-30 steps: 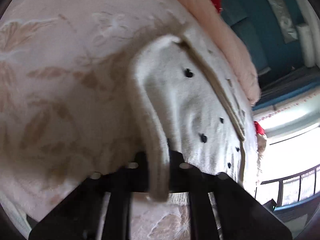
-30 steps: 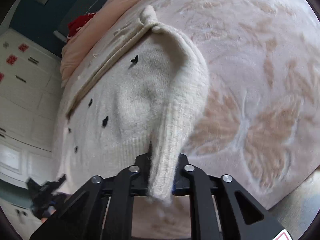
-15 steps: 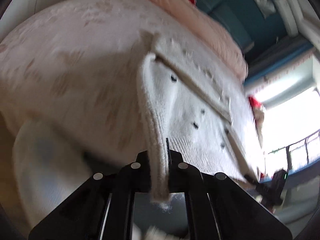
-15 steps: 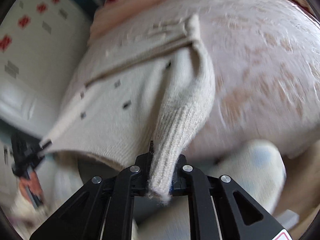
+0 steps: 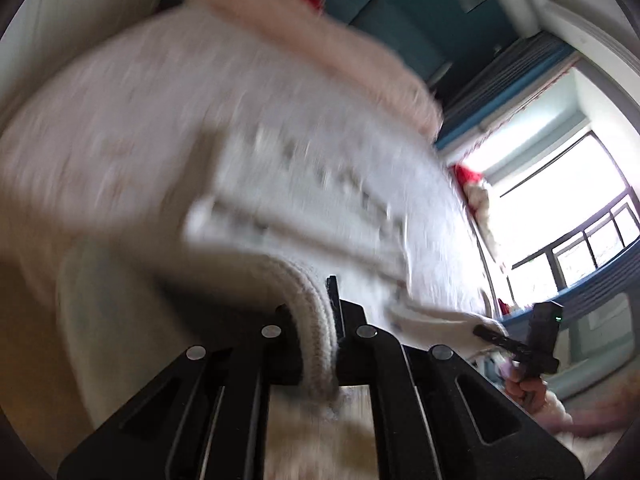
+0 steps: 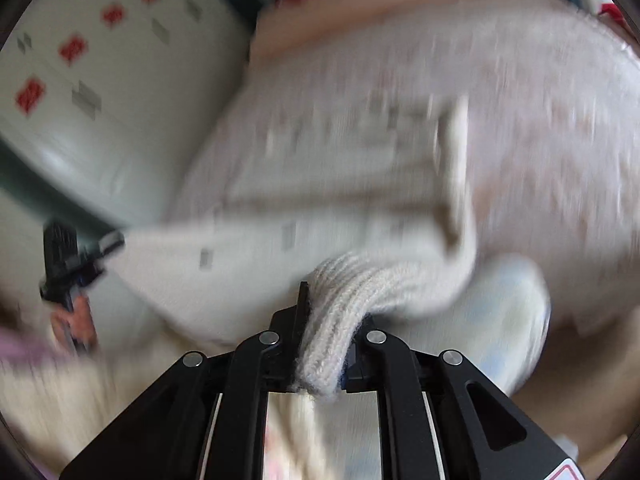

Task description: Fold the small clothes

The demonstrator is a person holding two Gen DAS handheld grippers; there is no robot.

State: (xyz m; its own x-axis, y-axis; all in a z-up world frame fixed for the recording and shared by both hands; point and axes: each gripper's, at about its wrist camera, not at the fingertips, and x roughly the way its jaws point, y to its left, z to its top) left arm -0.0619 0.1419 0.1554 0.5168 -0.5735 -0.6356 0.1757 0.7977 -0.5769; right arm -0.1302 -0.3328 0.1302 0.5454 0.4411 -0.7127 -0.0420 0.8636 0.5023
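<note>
Nearest in the left wrist view: left gripper (image 5: 318,344), jaws clamped tight on the ribbed hem of the cream knit sweater (image 5: 320,208), cloth bunched between the black fingers (image 5: 362,344). Same in the right wrist view: right gripper (image 6: 322,354), jaws closed on a thick roll of ribbed hem, parted only by the knit pinched between them. Between the two grips, hem stretched into a taut line, each gripper visible at the edge of the other's view.

Just beyond: sweater body draped from the raised hem down toward the bed (image 5: 100,128), small dark motifs on the knit smeared by blur, far part of the garment seemingly resting on the pale floral bedspread, though too blurred to be sure. Beyond that: a peach blanket (image 5: 320,44) along the head of the bed, a window (image 5: 560,216) in the left wrist view, a white cabinet (image 6: 92,92) with red marks in the right wrist view.

Step in hand, by the look of it: bottom edge lifted, ready for a fold over the upper half. Next move likely calls for both ends carried forward level and together, hem kept taut, then laid square near the neckline before release.
</note>
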